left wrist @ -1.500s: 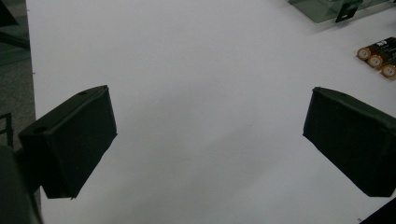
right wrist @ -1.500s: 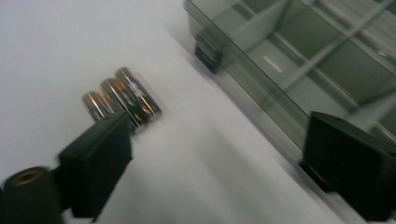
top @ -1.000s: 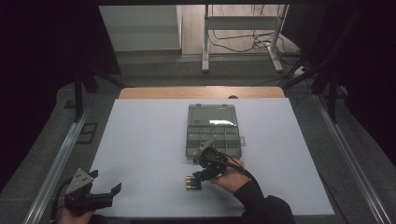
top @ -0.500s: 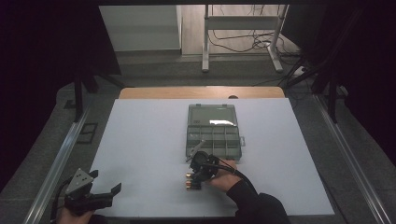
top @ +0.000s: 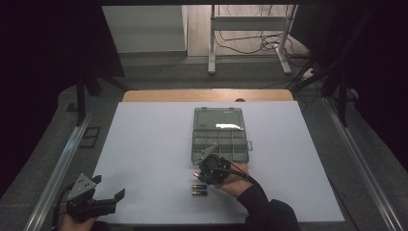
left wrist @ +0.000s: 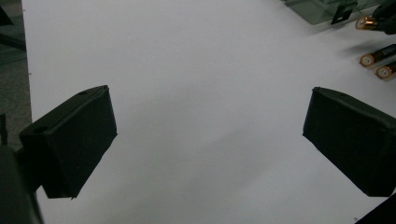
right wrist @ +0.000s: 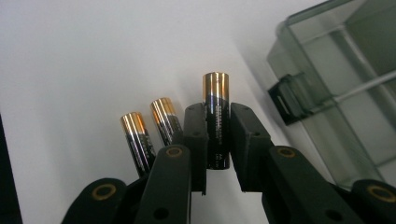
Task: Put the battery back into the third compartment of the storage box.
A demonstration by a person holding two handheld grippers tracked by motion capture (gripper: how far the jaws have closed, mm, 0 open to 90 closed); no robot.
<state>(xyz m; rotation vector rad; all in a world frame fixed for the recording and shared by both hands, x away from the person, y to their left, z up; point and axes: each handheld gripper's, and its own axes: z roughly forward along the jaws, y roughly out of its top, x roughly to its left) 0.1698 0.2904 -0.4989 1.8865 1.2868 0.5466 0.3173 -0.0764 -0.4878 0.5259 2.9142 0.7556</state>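
Observation:
My right gripper (right wrist: 217,154) is shut on a black and copper AA battery (right wrist: 216,121), which stands out past the fingertips. In the high view the right gripper (top: 204,172) hovers just in front of a clear compartment box (top: 220,139) with its lid open. Two more batteries (top: 198,190) lie side by side on the white table, just below and left of the held one; the right gripper view shows these two batteries (right wrist: 149,133) too. My left gripper (top: 108,198) rests at the table's near left corner, jaws wide open and holding nothing (left wrist: 210,135).
The white table top (top: 144,154) stretches wide between the two grippers. The box corner (right wrist: 345,93) is close on the right of the held battery. Metal rails (top: 57,168) run along both table sides.
My right gripper has shifted slightly over the batteries in front of the box. The left gripper has stayed where it was.

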